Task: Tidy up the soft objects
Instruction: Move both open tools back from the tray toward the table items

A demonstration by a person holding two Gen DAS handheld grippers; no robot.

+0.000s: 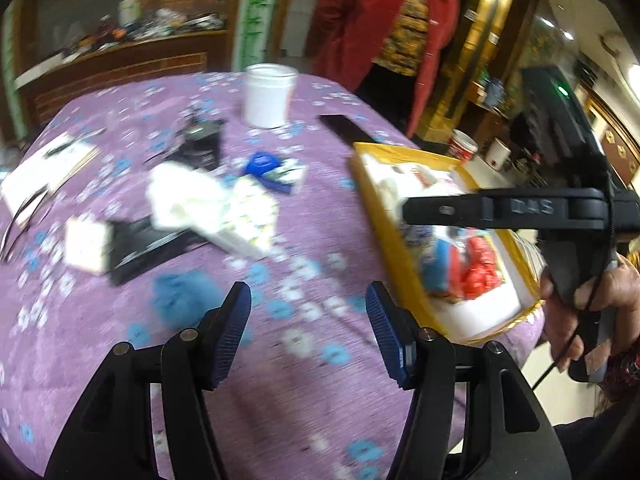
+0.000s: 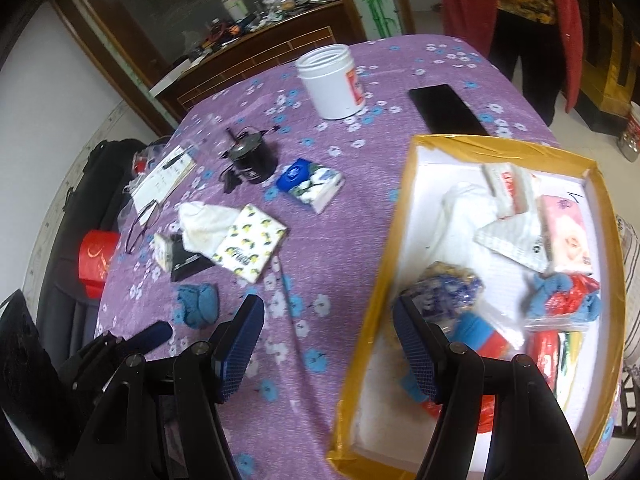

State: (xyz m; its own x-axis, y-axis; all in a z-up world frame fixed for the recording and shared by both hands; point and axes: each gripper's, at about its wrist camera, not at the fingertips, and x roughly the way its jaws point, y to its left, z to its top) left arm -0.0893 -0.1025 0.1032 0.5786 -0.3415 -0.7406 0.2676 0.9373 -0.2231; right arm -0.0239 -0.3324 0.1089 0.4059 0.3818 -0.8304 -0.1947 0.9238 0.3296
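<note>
Tabletop (image 2: 328, 240) w/ purple floral cloth carries everything. Yellow-rimmed white tray (image 2: 416, 184) sits on its right side, already holding tissue packs, a white cloth and red/blue bags. Lemon-print tissue pack (image 2: 250, 244) lies left of centre, touching a crumpled white cloth (image 2: 202, 222); blue-lidded tissue pack (image 2: 312, 180) further back; blue soft bundle (image 2: 198, 304) nearest, by the left edge. Left gripper (image 1: 308, 308) hangs over bare cloth, jaws wide apart, nothing held. Right gripper (image 2: 328, 320) straddles the tray's near-left rim, jaws wide apart, empty.
</note>
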